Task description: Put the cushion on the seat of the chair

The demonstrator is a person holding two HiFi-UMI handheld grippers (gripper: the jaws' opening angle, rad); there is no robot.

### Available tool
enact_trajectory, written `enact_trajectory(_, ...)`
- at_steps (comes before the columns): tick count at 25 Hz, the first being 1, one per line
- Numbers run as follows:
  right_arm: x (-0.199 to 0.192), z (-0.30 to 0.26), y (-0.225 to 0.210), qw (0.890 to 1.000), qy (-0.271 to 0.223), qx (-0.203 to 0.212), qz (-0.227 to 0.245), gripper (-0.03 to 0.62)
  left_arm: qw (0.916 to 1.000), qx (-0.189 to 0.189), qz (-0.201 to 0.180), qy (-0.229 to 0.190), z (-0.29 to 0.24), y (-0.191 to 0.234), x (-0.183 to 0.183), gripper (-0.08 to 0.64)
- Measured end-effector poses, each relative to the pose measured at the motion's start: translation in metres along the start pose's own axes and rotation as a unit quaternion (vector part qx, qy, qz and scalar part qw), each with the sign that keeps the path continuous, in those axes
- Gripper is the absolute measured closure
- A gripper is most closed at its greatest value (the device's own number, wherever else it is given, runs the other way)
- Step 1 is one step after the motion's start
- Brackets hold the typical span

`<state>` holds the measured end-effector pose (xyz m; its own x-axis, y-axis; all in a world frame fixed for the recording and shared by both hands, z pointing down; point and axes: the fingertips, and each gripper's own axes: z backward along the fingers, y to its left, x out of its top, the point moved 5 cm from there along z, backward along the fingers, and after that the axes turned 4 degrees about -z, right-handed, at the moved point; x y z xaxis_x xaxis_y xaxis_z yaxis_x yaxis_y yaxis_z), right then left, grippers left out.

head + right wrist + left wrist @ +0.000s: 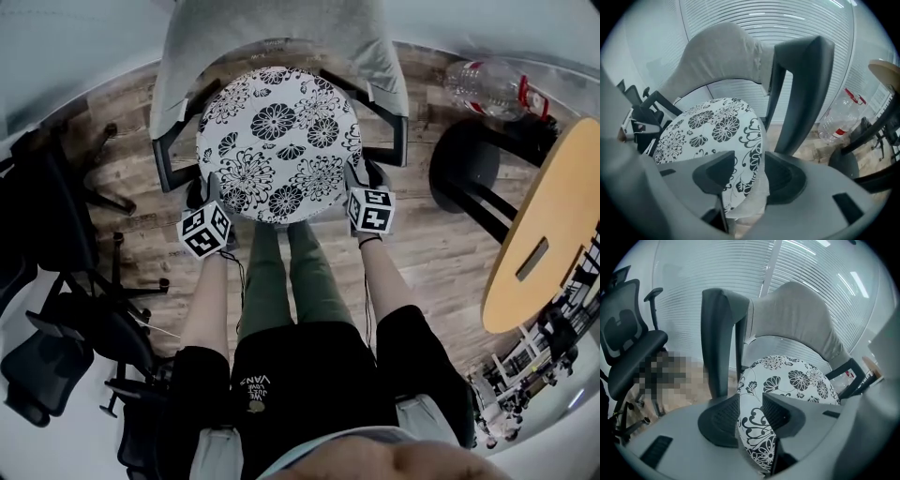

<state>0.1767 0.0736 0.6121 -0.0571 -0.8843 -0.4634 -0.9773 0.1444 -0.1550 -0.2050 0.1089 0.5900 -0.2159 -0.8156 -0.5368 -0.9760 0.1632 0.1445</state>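
Observation:
A round white cushion (277,141) with black flower print lies flat on the seat of the grey chair (272,33), between its black armrests. My left gripper (208,195) is at the cushion's near left rim and my right gripper (362,186) at its near right rim. In the left gripper view the cushion's edge (787,380) sits between the parted jaws of the left gripper (750,413). The right gripper view shows the same: the cushion rim (708,126) lies inside the right gripper (750,173), its jaws spread wide. Both grippers are open.
Black office chairs (56,253) crowd the left side. A clear plastic bottle (492,89) lies on the wood floor at the right, beside a black stool (469,164) and a round wooden table (553,225). The person's green-trousered legs (291,272) stand right before the chair.

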Motion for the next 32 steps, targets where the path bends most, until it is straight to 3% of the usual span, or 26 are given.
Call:
enact_trajectory(11,0.016,0.015,0.033,0.999,-0.005,0.04,0.018,0.413,0.9997,-0.008,-0.021,0.002,0.015,-0.02,0.025,0.436)
enact_trajectory(14,0.022,0.023,0.038,0.998,-0.013,0.045,0.041,0.555,0.9994,-0.012,-0.031,-0.002,0.021,-0.024,0.029,0.532)
enact_trajectory(16,0.027,0.03,0.04,0.997,-0.023,0.056,0.041,0.574,0.9992,-0.022,-0.032,-0.005,0.025,-0.027,0.032,0.549)
enact_trajectory(27,0.063,0.068,0.053,0.994,-0.076,0.069,0.035,0.575,0.9974,-0.054,-0.026,-0.04,0.054,-0.043,0.064,0.549)
enact_trajectory(32,0.079,0.087,0.055,0.993,-0.092,0.069,0.036,0.575,0.9934,-0.071,-0.064,-0.064,0.073,-0.053,0.092,0.549)
